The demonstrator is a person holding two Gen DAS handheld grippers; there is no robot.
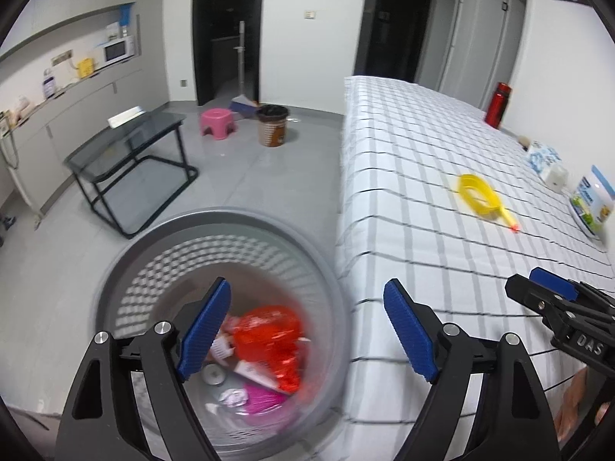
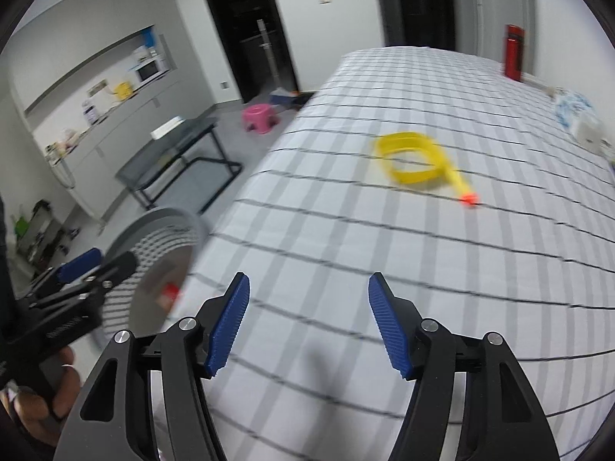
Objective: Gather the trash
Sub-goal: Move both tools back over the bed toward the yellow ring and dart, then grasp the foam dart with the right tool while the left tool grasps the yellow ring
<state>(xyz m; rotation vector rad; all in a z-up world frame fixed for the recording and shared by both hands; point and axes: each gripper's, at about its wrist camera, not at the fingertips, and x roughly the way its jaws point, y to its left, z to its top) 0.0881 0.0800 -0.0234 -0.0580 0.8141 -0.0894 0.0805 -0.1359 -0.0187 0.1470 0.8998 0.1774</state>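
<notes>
A grey mesh waste bin (image 1: 127, 269) stands on the floor beside the checked-cloth table (image 1: 423, 199); inside lie a red plastic wrapper (image 1: 269, 338), pink scraps and white bits. My left gripper (image 1: 307, 326) is open and empty, hovering over the bin's rim. The bin also shows in the right wrist view (image 2: 161, 226). A yellow strainer-like item with an orange tip (image 2: 419, 161) lies on the table, also seen in the left wrist view (image 1: 480, 196). My right gripper (image 2: 307, 319) is open and empty above the cloth, well short of the yellow item.
A red bottle (image 1: 497, 105), a blue-white tissue pack (image 1: 542, 157) and a carton (image 1: 592, 199) stand at the table's right side. On the floor are a black glass side table (image 1: 130, 153), a pink stool (image 1: 217, 123), a brown bin (image 1: 273, 125) and a broom.
</notes>
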